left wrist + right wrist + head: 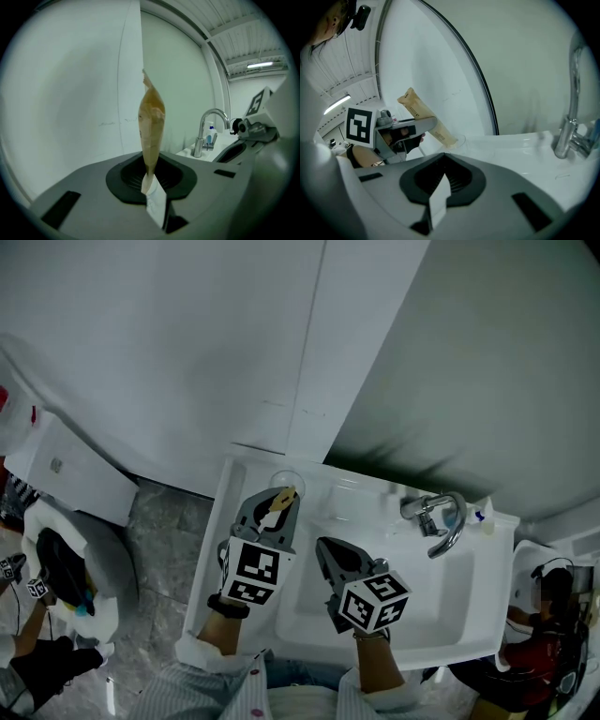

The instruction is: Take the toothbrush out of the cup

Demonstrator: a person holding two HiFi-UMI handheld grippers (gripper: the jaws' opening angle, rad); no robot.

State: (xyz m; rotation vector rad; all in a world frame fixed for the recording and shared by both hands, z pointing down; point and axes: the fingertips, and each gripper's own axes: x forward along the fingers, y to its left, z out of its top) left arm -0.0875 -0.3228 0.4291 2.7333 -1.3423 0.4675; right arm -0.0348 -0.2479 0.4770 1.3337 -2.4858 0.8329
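A toothbrush in a tan paper sleeve (151, 123) stands up between the jaws of my left gripper (152, 180), which is shut on it. In the head view that gripper (278, 505) hovers at the sink's back left corner, just in front of a clear cup (285, 480). The right gripper view shows the sleeved toothbrush (423, 115) slanting, its lower end at the rim of the cup (460, 139); whether it is inside I cannot tell. My right gripper (326, 554) hangs over the basin, shut on nothing, its jaws (438, 187) together.
The white sink (234, 486) fills the middle, set against a white wall and a large mirror. A chrome faucet (436, 514) and a small bottle (480, 515) stand at its back right. A person (548, 615) sits to the right; bags lie on the floor at left.
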